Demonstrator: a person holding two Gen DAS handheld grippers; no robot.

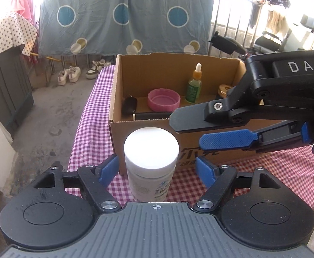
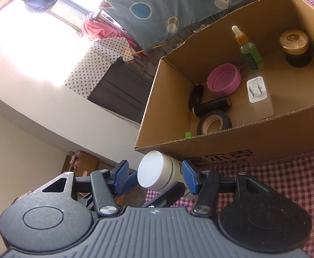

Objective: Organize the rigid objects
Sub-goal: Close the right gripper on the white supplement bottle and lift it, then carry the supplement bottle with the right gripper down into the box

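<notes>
A white-capped bottle (image 1: 150,154) stands on the checked cloth in front of a cardboard box (image 1: 232,148). My left gripper (image 1: 157,168) is open, its blue pads on either side of the bottle and apart from it. My right gripper (image 1: 187,131) comes in from the right, open, its fingers level with the bottle's cap and just right of it. In the right wrist view the bottle (image 2: 157,172) sits between the right gripper's (image 2: 155,175) blue pads, with a gap on the left side. The box (image 2: 221,148) holds several items.
In the box are a pink lid (image 2: 224,79), a green dropper bottle (image 2: 250,52), a dark jar with a gold lid (image 2: 295,47), a black tape roll (image 2: 214,122), a black tube (image 2: 212,106) and a clear flat bottle (image 2: 259,96). The table edge drops off at left (image 1: 81,129).
</notes>
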